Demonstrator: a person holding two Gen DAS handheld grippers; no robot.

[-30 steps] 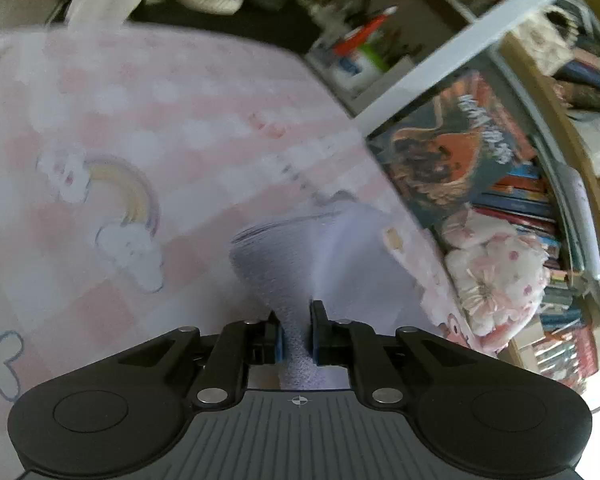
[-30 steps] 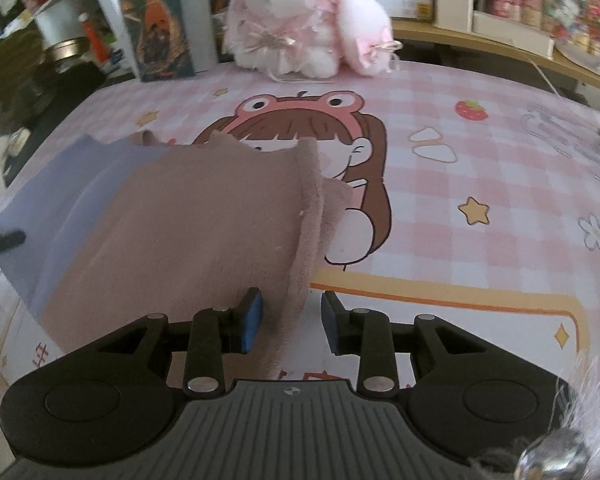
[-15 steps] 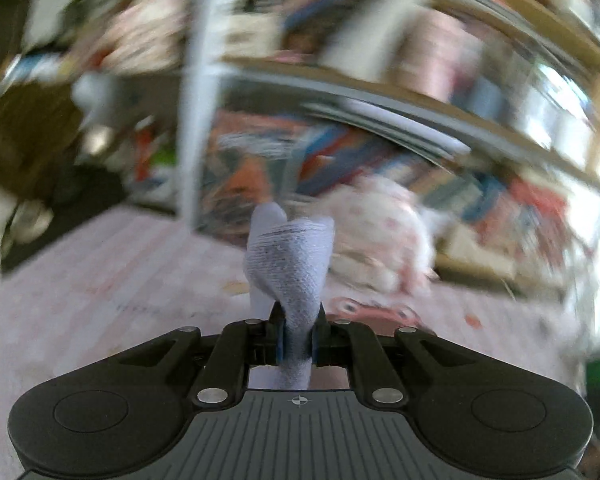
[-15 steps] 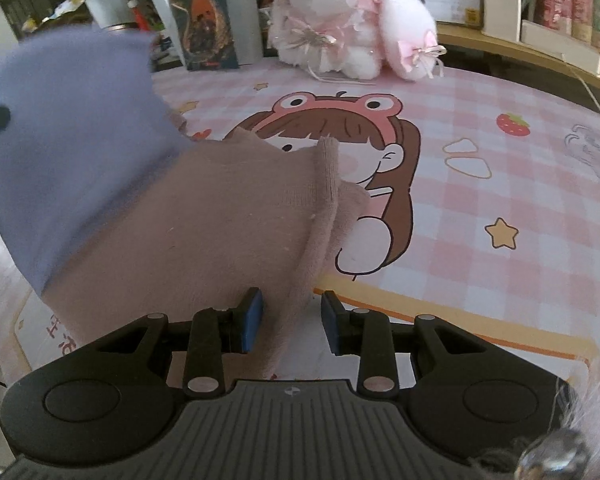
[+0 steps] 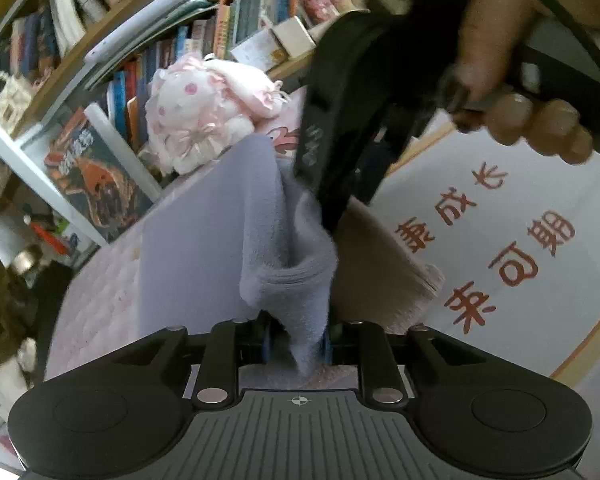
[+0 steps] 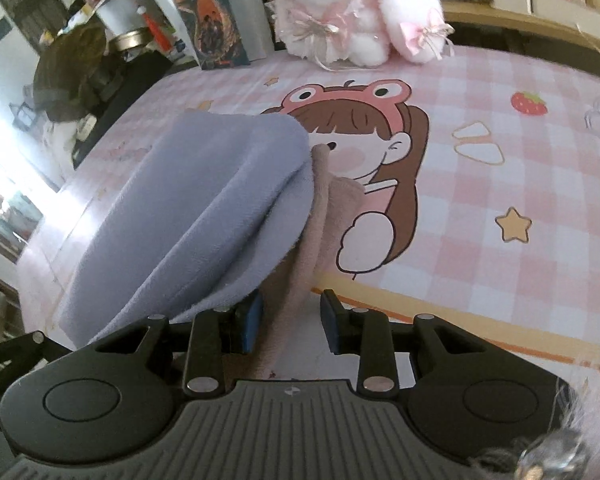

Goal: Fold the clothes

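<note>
The left gripper (image 5: pixel 296 350) is clamped on a corner of the lavender cloth (image 6: pixel 204 208), carrying it across the pinkish-brown layer (image 6: pixel 300 276) toward the right gripper (image 6: pixel 288 326), seemingly to make a fold. That gripper's jaws stand apart, astride the brown edge, gripping nothing. Beyond the cloth, toward the plush rabbit (image 6: pixel 356 12), the checked sheet (image 6: pixel 500 152) lies free.

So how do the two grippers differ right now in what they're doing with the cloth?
The left gripper is shut, pinching a fold of the lavender layer; the right gripper stands open, the pinkish-brown edge lying loosely between its jaws. The left one lifts cloth; the right grips nothing. Both sit at the same two-tone garment.
</note>
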